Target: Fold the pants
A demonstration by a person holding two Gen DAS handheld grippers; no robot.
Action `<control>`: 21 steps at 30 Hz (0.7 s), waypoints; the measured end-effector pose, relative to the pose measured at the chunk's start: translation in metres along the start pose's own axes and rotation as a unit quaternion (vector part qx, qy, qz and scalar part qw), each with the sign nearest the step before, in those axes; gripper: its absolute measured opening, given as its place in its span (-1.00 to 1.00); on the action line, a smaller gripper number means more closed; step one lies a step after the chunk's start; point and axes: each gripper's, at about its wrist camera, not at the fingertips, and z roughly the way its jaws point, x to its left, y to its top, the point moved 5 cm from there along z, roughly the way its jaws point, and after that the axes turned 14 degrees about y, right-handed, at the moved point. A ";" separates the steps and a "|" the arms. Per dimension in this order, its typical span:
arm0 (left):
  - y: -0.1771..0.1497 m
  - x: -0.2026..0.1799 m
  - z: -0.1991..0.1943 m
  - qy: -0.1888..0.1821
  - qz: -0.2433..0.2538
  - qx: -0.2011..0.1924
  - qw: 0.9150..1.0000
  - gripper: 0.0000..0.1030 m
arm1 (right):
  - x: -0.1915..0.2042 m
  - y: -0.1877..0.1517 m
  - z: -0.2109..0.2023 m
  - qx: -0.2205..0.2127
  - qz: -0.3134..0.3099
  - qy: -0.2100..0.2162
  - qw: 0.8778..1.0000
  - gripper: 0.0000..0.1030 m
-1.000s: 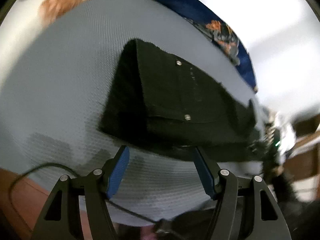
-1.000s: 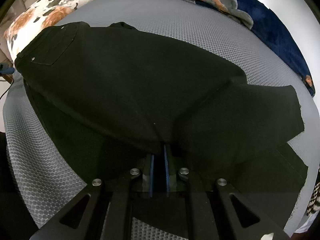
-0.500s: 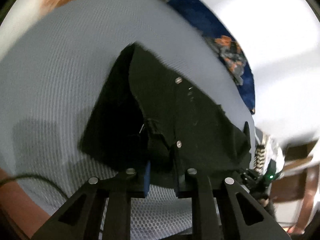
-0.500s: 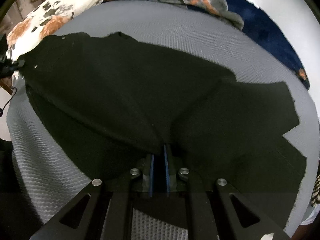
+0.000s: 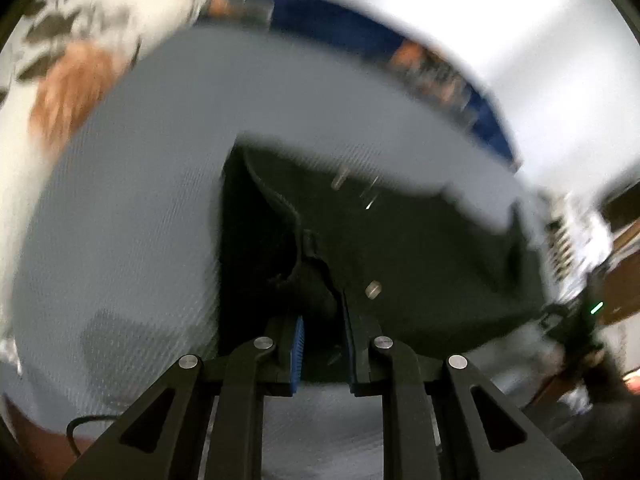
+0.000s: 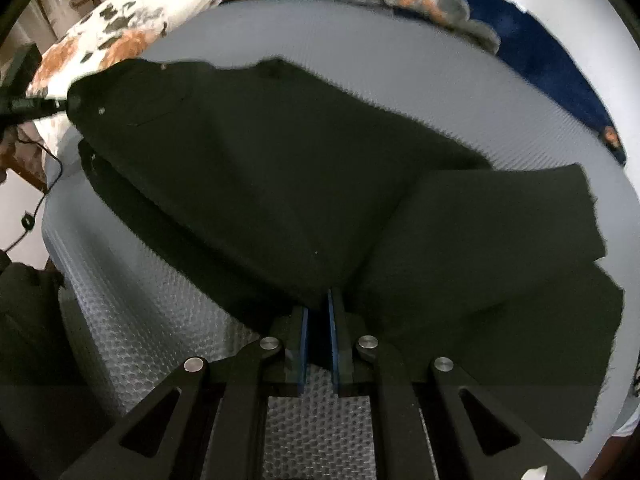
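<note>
The left gripper (image 5: 323, 334) was clamped on a bunched fold of the black pants (image 5: 420, 264) at the waistband end, close beside a metal rivet (image 5: 373, 290); its jaws had just been closing, and the cloth sat pinched between the blue pads. The right gripper (image 6: 318, 330) had its jaws pressed nearly together on a thin ridge of the same pants (image 6: 280, 184), roughly where the two legs part. In the right wrist view the garment lay spread across the grey mesh-textured bed surface (image 6: 400, 60), waist toward the far left, both legs running off to the right, one overlapping the other. A floral pillow (image 6: 120, 28) and a dark blue patterned blanket (image 6: 520, 32) sat at the far edge, well apart from the pants.

Judging from this, the main risk was a shallow bite: the left pads seemed to hold only a small bunch, so it might slip free on lifting. The right grip might catch only the top layer, leaving the lower leg behind and skewing the fold. Uneven pulling between the hands could twist the waistband
</note>
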 end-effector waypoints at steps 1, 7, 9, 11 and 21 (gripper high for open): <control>-0.008 0.005 0.011 0.005 -0.003 0.016 1.000 -0.66 | 0.000 -0.001 0.003 0.006 -0.001 0.001 1.000 -0.86; -0.014 0.010 0.005 0.002 -0.013 0.003 1.000 -0.65 | 0.003 0.001 -0.002 0.009 -0.011 0.010 1.000 -0.86; -0.015 0.009 0.005 0.011 -0.004 0.004 1.000 -0.65 | 0.003 -0.001 -0.002 0.010 -0.008 0.018 1.000 -0.86; -0.020 0.006 0.010 0.020 0.010 0.005 1.000 -0.65 | 0.002 -0.005 0.002 0.016 0.004 0.030 0.999 -0.85; -0.033 0.001 0.009 0.072 0.007 -0.007 0.997 0.00 | 0.000 -0.013 0.014 0.028 0.012 0.039 0.999 -0.85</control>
